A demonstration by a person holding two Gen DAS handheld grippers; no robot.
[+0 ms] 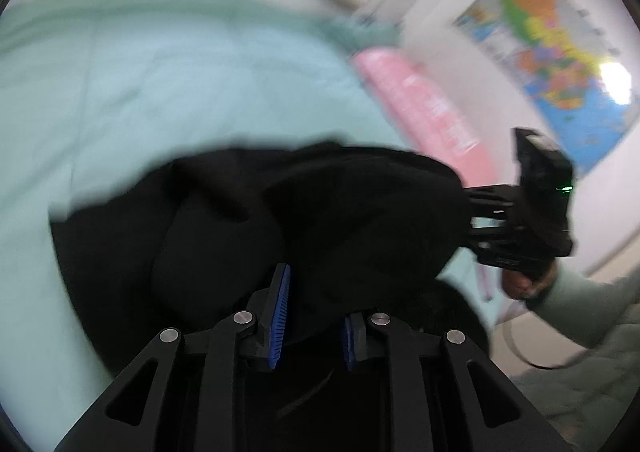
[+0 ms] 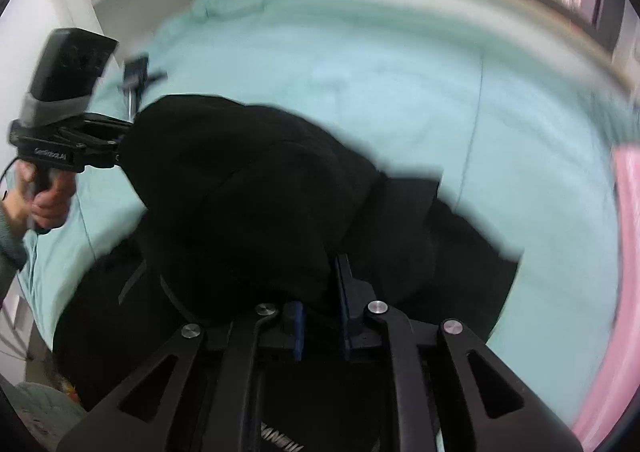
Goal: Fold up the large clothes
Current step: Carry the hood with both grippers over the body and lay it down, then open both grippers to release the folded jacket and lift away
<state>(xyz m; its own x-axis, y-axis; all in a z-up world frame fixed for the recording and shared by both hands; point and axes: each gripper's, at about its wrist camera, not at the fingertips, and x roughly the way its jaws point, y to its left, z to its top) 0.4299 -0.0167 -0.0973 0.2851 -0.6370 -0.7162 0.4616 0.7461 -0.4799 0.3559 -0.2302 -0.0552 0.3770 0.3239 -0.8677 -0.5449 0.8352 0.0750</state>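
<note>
Here the black garment (image 1: 248,220) is shown lifted above the pale green bed (image 1: 120,84), one edge clamped between the pads of the left gripper (image 1: 310,316), another clamped in the right gripper (image 2: 320,312), seen beside the garment. The step is judged to be the carry-over of a fold. Next, both held edges should be lowered evenly onto the garment's lower part.
</note>
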